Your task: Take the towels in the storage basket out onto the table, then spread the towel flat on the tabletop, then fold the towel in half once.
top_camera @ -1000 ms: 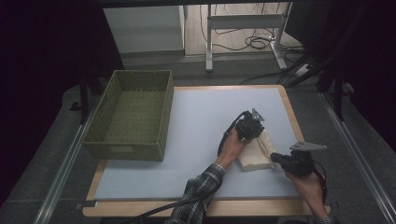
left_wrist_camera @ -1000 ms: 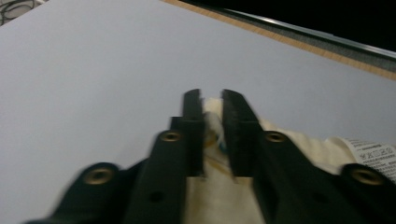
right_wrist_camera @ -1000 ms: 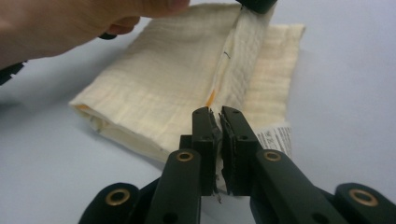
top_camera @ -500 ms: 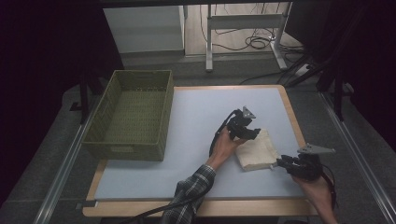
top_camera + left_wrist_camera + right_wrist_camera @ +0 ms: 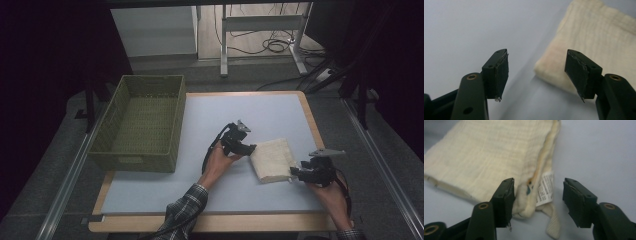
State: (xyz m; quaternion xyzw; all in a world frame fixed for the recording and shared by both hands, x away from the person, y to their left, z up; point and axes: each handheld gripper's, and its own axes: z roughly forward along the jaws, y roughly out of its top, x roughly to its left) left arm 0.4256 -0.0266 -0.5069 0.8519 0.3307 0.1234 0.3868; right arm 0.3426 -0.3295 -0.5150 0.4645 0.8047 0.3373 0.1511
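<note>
Pale blue tabletop (image 5: 150, 195) carries a woven green basket (image 5: 142, 125) and a folded cream cloth (image 5: 272, 159), soft and ribbed. My left tongs (image 5: 248, 148) and right tongs (image 5: 292, 172) have just been opening, flanking it. My right tongs' view shows its white label (image 5: 544, 188) between the parted jaws.

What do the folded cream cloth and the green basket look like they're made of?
The cloth looks like soft, matte cotton gauze or muslin: a fine crinkled weave, layered folded edges and a white sewn-in care label suggest it, though the exact fibre is uncertain. The basket looks woven, perhaps paper cord, wicker or plastic strands in dull olive green; its walls show a regular plaited texture, too small to be sure.
</note>
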